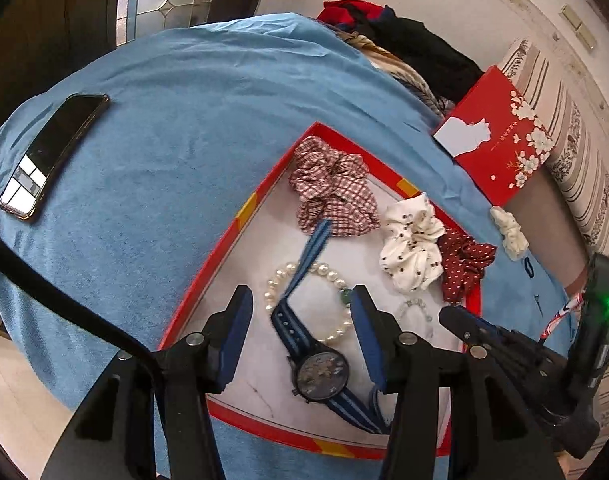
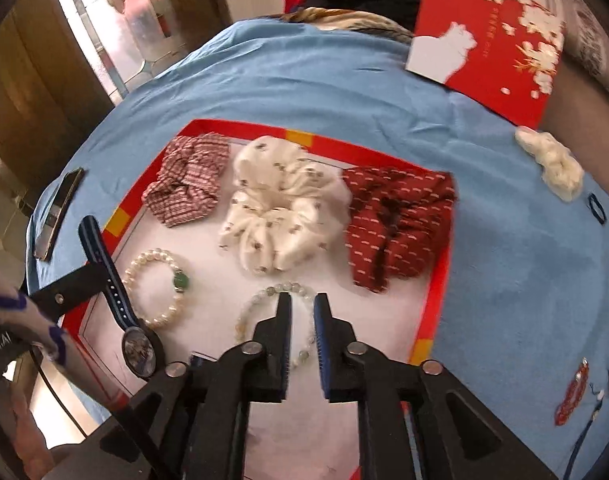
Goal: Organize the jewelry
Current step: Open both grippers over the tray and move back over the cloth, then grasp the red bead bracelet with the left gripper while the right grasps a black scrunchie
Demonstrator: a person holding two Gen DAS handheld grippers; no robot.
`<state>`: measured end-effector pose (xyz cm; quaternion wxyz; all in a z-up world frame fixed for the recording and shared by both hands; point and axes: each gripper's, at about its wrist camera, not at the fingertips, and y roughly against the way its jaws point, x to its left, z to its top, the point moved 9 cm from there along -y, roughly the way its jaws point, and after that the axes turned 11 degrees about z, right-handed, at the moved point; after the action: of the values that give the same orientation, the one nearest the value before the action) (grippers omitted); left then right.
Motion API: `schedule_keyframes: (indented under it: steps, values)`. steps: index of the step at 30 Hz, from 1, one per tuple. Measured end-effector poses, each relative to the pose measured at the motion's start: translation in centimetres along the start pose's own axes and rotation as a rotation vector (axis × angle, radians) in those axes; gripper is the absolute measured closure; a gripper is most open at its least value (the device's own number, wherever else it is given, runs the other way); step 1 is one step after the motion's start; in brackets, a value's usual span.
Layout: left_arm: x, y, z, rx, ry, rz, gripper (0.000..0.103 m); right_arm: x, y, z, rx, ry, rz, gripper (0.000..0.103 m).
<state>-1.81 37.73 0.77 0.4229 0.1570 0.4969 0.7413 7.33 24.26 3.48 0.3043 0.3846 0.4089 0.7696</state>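
Here, I am holding both grippers over the red-rimmed box (image 2: 240,126) lying on the blue cloth (image 1: 176,128).

My left gripper (image 1: 302,336) is standing about half open, its 2 blue pads clear on either side of the watch (image 1: 322,372). The watch is lying on the box's white floor with its striped blue strap crossing the pearl bracelet (image 1: 324,270), which carries a green bead.

My right gripper (image 2: 303,332) is parted only by a narrow gap, and its tips are hanging over the pale bead bracelet (image 2: 264,294) on the box floor. I cannot tell whether the tips are touching it; nothing is pinched between the pads.

Along the far side of the box, 3 scrunchies are lying in a row: the checked scrunchie (image 2: 188,178), the white dotted scrunchie (image 2: 280,204) and the dark red scrunchie (image 2: 396,216), whose edge is hanging over the rim.

Outside the box, a cream scrunchie (image 2: 552,162) and a red bracelet (image 2: 572,390) are resting on the cloth. The box lid (image 1: 500,140) is leaning beyond, and a phone (image 1: 52,156) is lying at the cloth's far-left edge.
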Motion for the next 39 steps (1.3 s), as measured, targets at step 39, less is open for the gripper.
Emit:
schedule_keyframes:
  steps: [39]
  values:
    - [-35.5,-1.3,-19.1,0.098,-0.653,-0.295,0.060,-35.9,18.5,-15.4,-0.264,-0.396,-0.198,0.045]
